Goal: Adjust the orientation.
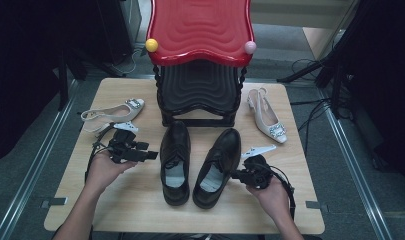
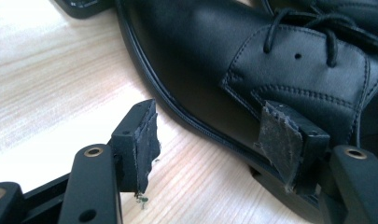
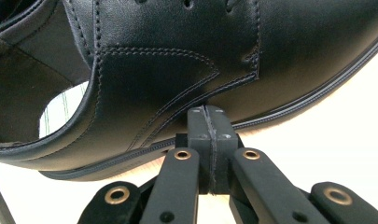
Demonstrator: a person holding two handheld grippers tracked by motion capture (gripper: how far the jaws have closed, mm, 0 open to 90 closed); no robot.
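Note:
Two black lace-up leather shoes stand side by side at the table's middle, toes pointing away: the left shoe (image 1: 175, 162) and the right shoe (image 1: 217, 167). A hand holds my left gripper (image 1: 151, 155) just left of the left shoe. Its jaws are open in the left gripper view (image 2: 210, 144), with the shoe's side (image 2: 214, 56) right ahead and nothing pinched. My right gripper (image 1: 236, 175) points at the right shoe's outer side. Its jaws are shut flat together (image 3: 208, 115), with the tips at the shoe's leather (image 3: 168, 70) just above the sole. Whether they touch is unclear.
A white slingback heel (image 1: 112, 114) lies at the table's back left, and another (image 1: 267, 120) at the back right. Stacked stools, a red one (image 1: 200, 27) above a black one (image 1: 197, 95), stand at the back centre. Bare wood (image 1: 140, 210) lies in front of the shoes.

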